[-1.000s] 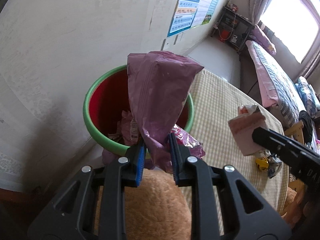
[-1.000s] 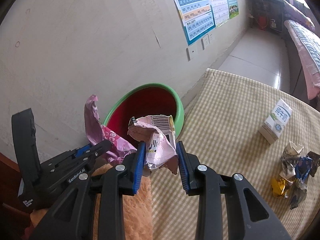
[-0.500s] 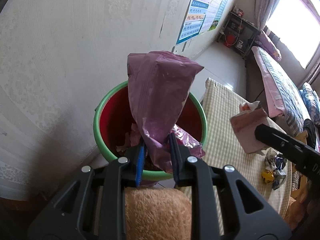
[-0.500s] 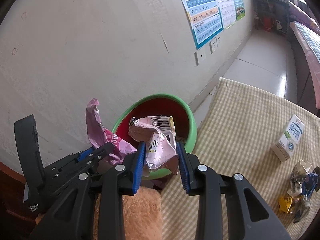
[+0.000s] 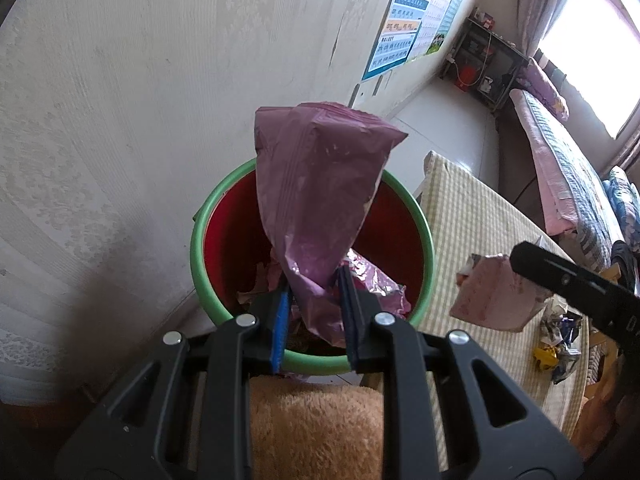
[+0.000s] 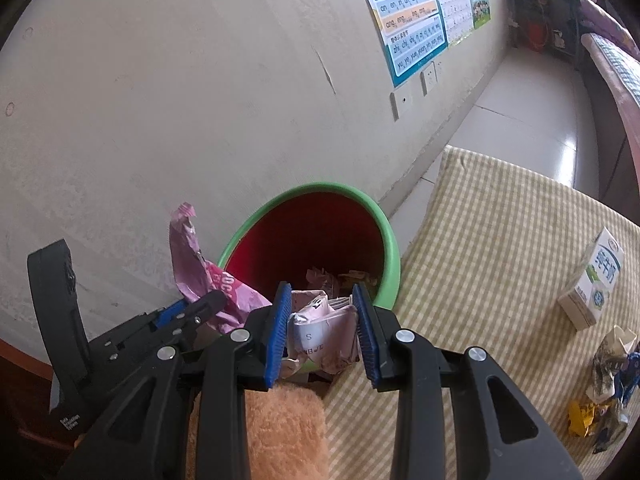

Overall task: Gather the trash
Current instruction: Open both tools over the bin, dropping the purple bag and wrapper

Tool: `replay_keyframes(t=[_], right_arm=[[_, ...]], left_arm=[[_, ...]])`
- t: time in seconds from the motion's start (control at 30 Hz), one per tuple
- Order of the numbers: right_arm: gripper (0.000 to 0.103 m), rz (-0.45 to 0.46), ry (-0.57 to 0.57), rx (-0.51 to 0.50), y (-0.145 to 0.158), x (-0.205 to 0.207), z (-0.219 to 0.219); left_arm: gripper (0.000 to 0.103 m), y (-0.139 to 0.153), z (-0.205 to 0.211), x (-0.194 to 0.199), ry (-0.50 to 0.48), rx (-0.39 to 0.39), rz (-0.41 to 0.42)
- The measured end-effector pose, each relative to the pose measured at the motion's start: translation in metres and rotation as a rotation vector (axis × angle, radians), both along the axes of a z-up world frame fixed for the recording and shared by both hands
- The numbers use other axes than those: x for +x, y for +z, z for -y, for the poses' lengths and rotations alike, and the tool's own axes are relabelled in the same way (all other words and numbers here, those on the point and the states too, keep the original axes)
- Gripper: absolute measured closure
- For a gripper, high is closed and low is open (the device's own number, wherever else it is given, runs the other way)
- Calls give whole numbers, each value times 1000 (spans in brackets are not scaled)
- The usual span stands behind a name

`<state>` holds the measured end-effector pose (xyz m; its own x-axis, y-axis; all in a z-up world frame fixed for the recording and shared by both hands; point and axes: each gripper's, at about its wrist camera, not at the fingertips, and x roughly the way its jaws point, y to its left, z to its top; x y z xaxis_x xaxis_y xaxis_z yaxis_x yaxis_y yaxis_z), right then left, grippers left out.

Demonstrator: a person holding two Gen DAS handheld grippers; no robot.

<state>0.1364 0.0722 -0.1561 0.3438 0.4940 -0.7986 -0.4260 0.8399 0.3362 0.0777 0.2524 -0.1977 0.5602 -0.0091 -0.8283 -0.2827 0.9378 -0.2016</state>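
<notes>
Your left hand-held gripper (image 5: 314,308) is clamped on the lower end of a purple bag (image 5: 320,184), which stands up over the bin (image 5: 208,208). The bin has a green rim and red inside, sits against the wall just beside the table (image 6: 500,232), and already has wrappers in it.

Your right hand-held gripper (image 6: 322,328) has its blue pads parted, with a crumpled pink carton (image 6: 320,328) between them above the bin's near rim; whether the pads touch the carton, you cannot tell from either view.

On the table: a milk carton (image 6: 594,284) standing upright, and near it a small heap of crumpled wrappers (image 6: 604,384).
</notes>
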Motion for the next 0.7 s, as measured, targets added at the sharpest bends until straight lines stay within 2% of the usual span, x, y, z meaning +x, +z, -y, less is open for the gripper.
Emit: replay_keyframes(t=[0.4, 0.7], right_arm=[[72, 19, -1, 21, 9, 21, -18], [72, -3, 4, 9, -1, 24, -18]], left_arm=[[82, -17, -8, 14, 11, -9, -45], [82, -20, -8, 17, 8, -6, -55]])
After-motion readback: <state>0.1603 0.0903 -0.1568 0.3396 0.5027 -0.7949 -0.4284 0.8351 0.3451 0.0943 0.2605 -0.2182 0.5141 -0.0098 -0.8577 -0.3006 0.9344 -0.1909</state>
